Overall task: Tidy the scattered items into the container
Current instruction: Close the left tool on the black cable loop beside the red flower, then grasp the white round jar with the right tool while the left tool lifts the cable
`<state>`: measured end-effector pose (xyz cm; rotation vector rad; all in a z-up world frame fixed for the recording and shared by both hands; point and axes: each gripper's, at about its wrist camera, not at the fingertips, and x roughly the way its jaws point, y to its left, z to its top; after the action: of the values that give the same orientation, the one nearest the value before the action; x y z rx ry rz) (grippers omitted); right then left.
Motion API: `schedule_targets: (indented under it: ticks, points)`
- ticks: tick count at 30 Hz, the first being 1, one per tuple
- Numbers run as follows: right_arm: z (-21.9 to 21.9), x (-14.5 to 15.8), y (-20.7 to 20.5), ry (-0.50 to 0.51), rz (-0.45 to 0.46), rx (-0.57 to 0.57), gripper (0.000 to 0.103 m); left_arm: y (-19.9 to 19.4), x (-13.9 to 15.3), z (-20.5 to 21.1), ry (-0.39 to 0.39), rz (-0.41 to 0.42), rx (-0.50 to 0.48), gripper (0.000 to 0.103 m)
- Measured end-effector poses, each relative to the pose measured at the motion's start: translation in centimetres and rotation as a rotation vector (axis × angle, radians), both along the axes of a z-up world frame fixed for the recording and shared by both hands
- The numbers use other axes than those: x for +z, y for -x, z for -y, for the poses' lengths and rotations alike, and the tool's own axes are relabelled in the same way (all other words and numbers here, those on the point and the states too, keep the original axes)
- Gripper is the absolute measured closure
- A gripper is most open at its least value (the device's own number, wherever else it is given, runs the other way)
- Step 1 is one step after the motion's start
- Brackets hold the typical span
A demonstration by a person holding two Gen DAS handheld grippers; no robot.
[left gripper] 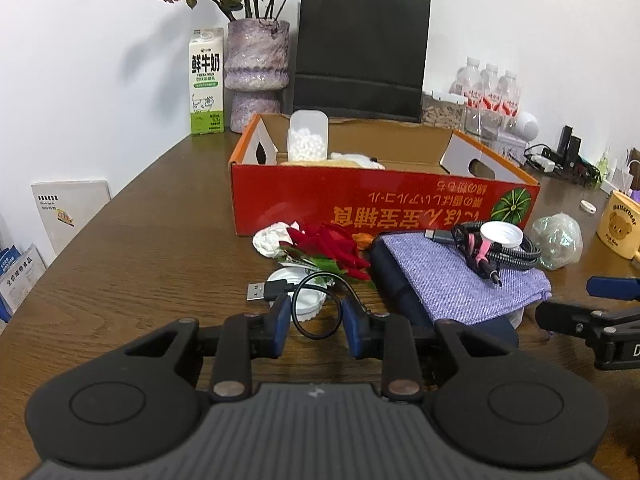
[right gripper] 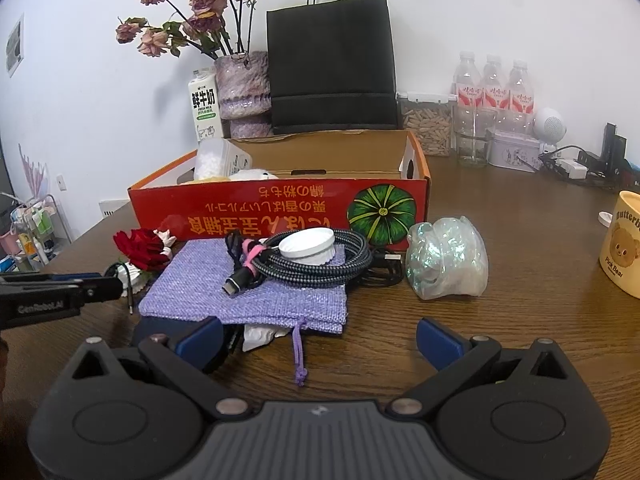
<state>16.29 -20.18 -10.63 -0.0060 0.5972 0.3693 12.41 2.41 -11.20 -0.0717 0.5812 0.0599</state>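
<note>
L tongs (left gripper: 314, 322) are pinched almost together on the thin black USB cable (left gripper: 316, 300), whose loop lies over a white ribbed lid (left gripper: 308, 302) on the brown wooden bench (left gripper: 140, 264). R tongs (right gripper: 320, 342) stand spread wide, nothing btwn them. Red cardboard box w/ pumpkin print (left gripper: 384, 204) sits at 12 o'clock, lilac woven pouch (left gripper: 452, 280) at 2 o'clock from the L tongs.

"FRESH MILK" is printed on the milk carton (left gripper: 206, 82); "Butterbear" and "Pink Bear" are read on the yellow mug (left gripper: 620, 226); "GenRobot.AI" is marked on the left gripper (right gripper: 116, 286).
</note>
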Motion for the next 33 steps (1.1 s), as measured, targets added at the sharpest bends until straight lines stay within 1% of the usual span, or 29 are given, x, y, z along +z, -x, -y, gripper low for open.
schedule_targets:
  ticks: [10, 16, 19, 22, 23, 25, 26, 27, 29, 31, 33]
  points:
    - [-0.1, 0.5, 0.2, 0.009, 0.017, 0.009, 0.000, 1.0, 1.2, -0.3, 0.007, 0.053, 0.002, 0.077]
    - [-0.7, 1.7, -0.1, 0.018, 0.057, 0.036, 0.000, 1.3, 2.5, -0.5, 0.010, 0.098, 0.005, 0.077]
    - [-1.1, 2.9, -0.7, 0.013, 0.097, 0.052, 0.000, 1.2, 3.3, -0.5, 0.014, 0.123, 0.007, 0.077]
    - [-2.0, 3.7, -1.7, 0.042, 0.129, 0.065, 0.010, 1.1, 4.2, -0.4, 0.014, 0.151, 0.007, 0.077]
    - [-2.3, 3.9, -2.2, 0.054, 0.137, 0.071, 0.014, 1.0, 4.4, -0.4, 0.013, 0.159, 0.006, 0.077]
    - [-2.9, 4.0, -3.4, 0.074, 0.139, 0.074, 0.018, 0.8, 4.8, -0.2, 0.012, 0.170, 0.004, 0.077]
    - [-3.2, 3.9, -4.0, 0.086, 0.136, 0.069, 0.023, 0.7, 4.9, -0.1, 0.012, 0.173, 0.004, 0.077]
    - [-3.5, 3.7, -4.6, 0.100, 0.128, 0.062, 0.029, 0.6, 5.0, -0.1, 0.014, 0.175, 0.003, 0.077]
    - [-3.9, 3.1, -5.8, 0.116, 0.097, 0.049, 0.039, 0.4, 5.0, -0.1, 0.015, 0.175, 0.001, 0.077]
    - [-4.2, 2.2, -6.4, 0.119, 0.070, 0.051, 0.043, 0.2, 4.8, 0.0, 0.018, 0.170, 0.000, 0.077]
    - [-4.3, 1.6, -6.7, 0.117, 0.060, 0.052, 0.053, -0.1, 4.6, -0.1, 0.018, 0.163, -0.002, 0.077]
